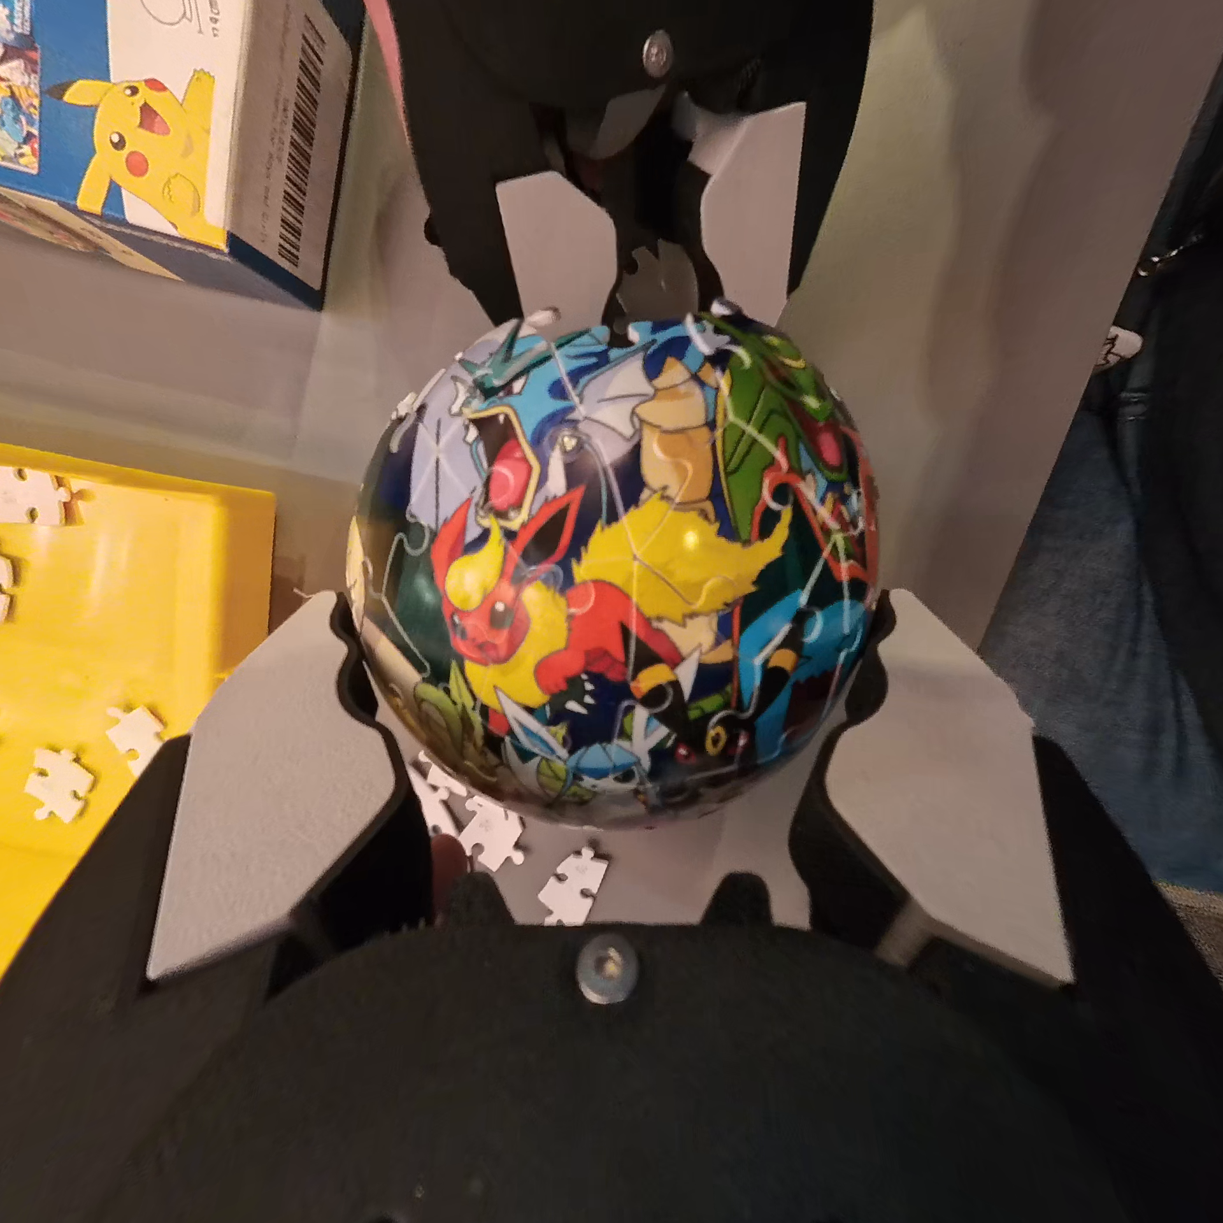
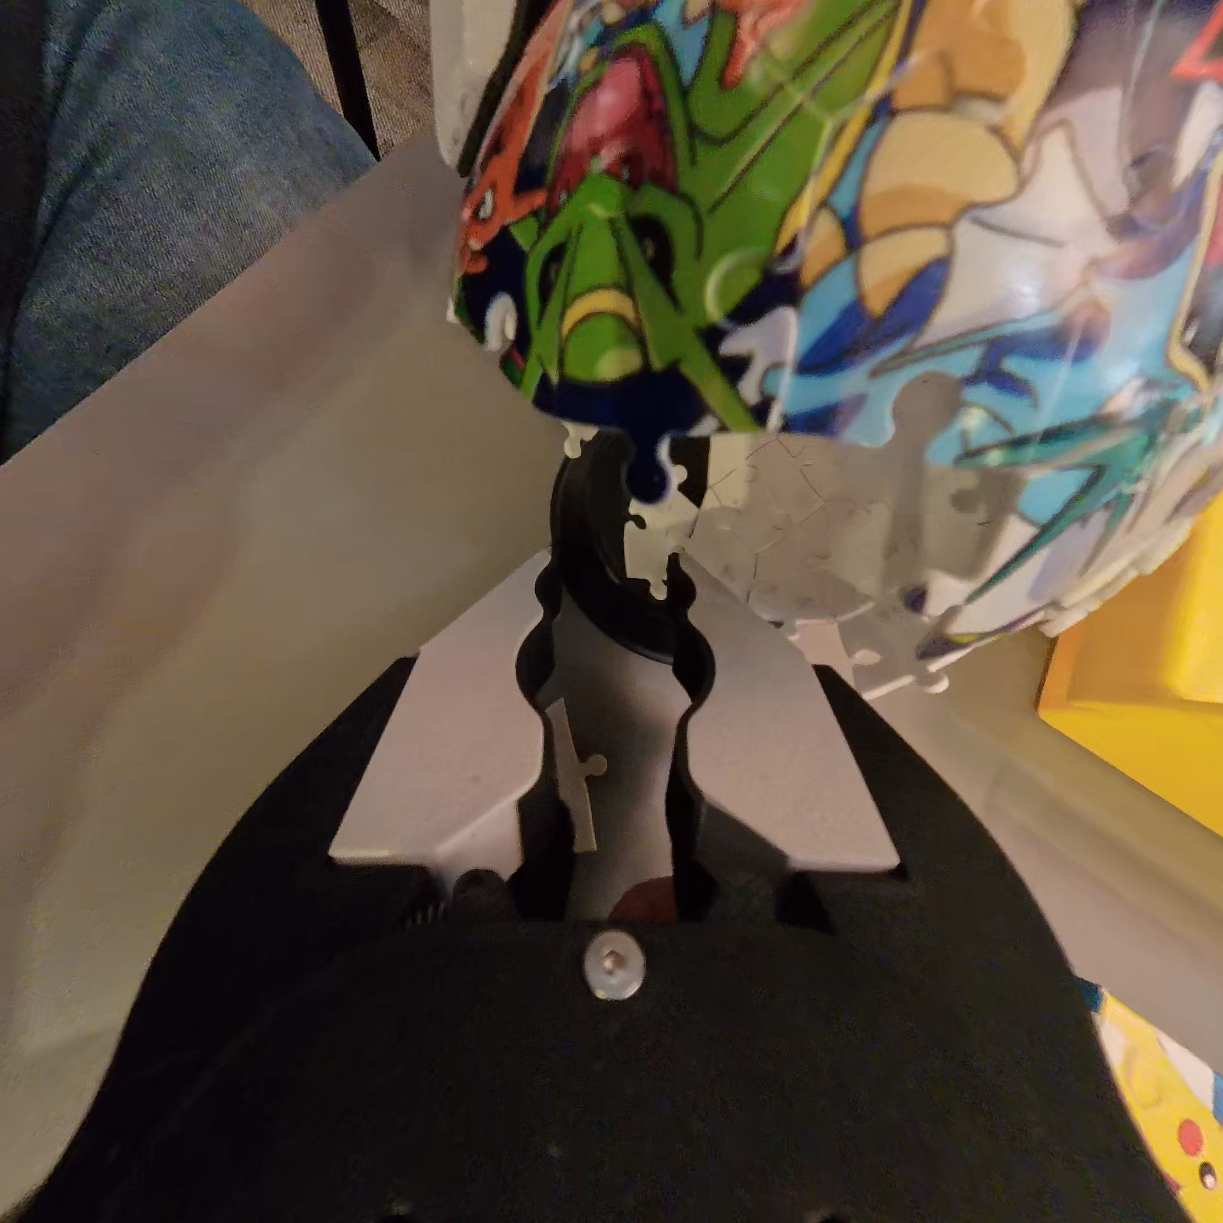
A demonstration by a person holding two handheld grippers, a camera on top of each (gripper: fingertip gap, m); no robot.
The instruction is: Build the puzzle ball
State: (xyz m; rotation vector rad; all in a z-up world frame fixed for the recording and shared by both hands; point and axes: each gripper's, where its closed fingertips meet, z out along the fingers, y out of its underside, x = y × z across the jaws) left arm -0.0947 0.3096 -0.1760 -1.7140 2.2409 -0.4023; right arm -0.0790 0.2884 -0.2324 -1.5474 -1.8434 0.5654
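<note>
The puzzle ball [image 1: 615, 562], printed with bright cartoon creatures, is clamped between the two fingers of my left gripper [image 1: 612, 629] and held above the white table. In the right wrist view the ball [image 2: 761, 198] fills the top, and an open gap [image 2: 827, 529] shows the white insides of its pieces. My right gripper [image 1: 655, 284] reaches in from the far side and is shut on a white puzzle piece [image 1: 652, 278] at the ball's far edge. In its own view the right gripper [image 2: 615, 589] holds that piece [image 2: 655, 562] at the rim of the gap.
A yellow tray [image 1: 165, 595] with loose white pieces lies at the left, also seen in the right wrist view [image 2: 1138, 695]. The puzzle box [image 1: 165, 132] stands behind it. Loose pieces [image 1: 490, 834] lie on the table under the ball. A person's jeans-clad leg [image 1: 1092, 595] is at the right. One gripper's finger ends stand about 8 centimeters off the other's.
</note>
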